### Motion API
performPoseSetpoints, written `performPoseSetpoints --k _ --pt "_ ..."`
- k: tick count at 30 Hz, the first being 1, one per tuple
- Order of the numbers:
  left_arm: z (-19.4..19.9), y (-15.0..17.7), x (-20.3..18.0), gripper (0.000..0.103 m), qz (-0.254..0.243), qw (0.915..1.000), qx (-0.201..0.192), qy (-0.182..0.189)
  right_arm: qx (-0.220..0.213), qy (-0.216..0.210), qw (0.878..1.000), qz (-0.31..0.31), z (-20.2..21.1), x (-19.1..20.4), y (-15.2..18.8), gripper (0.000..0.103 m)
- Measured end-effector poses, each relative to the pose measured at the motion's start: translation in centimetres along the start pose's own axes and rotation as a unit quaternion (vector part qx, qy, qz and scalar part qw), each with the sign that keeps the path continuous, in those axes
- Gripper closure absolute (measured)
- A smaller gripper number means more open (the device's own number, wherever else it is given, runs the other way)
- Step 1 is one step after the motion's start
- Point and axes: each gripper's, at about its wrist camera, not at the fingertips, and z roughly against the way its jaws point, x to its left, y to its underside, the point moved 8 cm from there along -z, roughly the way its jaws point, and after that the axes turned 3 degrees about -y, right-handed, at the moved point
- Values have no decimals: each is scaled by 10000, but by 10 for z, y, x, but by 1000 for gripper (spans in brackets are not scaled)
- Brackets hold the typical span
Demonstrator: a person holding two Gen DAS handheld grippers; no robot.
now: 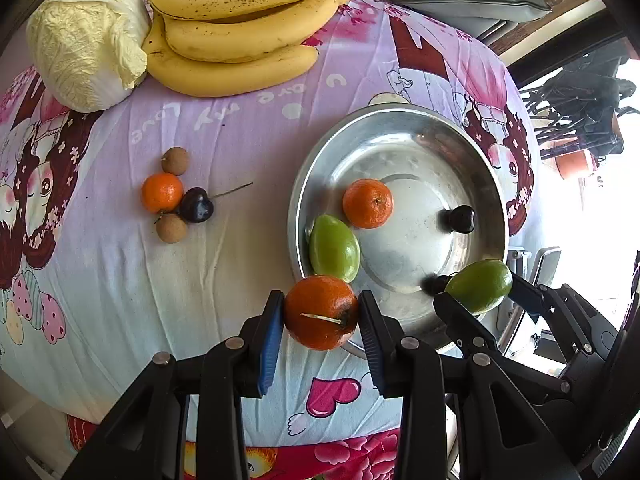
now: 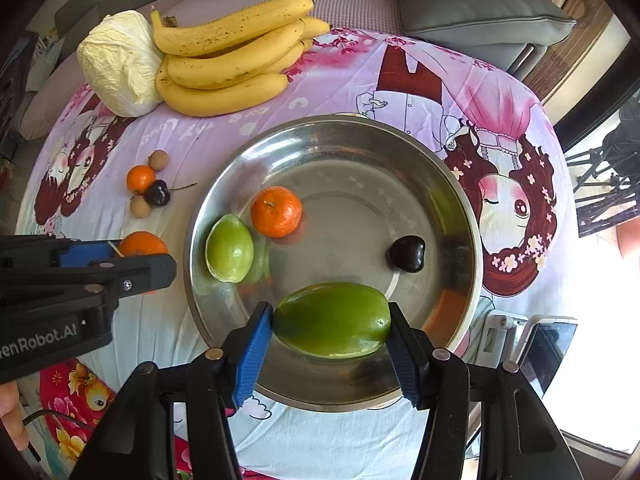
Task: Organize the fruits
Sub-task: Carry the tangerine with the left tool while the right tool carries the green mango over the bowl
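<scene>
**Both grippers loaded at the bowl rim**

Cartoon-print cloth (image 2: 360, 72) covers the table. Steel bowl (image 2: 460, 184) sits right of centre. Far edge: banana bunch (image 2: 228, 60) touching a napa cabbage (image 2: 120, 64).

In the bowl: green fruit (image 2: 229, 249) by the left wall, touching or just beside a mandarin (image 2: 276, 211); dark cherry (image 2: 407, 254) apart on the right.

Right gripper (image 2: 332, 322): jaws clamped on the ends of a second green fruit (image 2: 332, 320), held over the near part of the bowl. Left wrist view shows the same fruit (image 1: 479, 286) from the side, at the near right rim.

Left gripper (image 1: 321, 312): jaws closed on a blemished orange (image 1: 321, 312), at the bowl's near left rim. Right wrist view only catches that orange (image 2: 142, 243) partly, behind the gripper body.

On the cloth left of the bowl, a tight cluster: small mandarin (image 1: 162, 193), stemmed cherry (image 1: 196, 205), two longans (image 1: 175, 161) (image 1: 171, 229).

Right wrist view alone shows a phone (image 2: 548, 352) on a stand, near right of the bowl.
</scene>
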Motion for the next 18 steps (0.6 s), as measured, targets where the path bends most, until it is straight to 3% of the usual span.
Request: performPoseSetpoints --k 18 --pt "-31 1 -28 64 -162 9993 302 114 166 -25 9992 -373 -23 -33 -3 44"
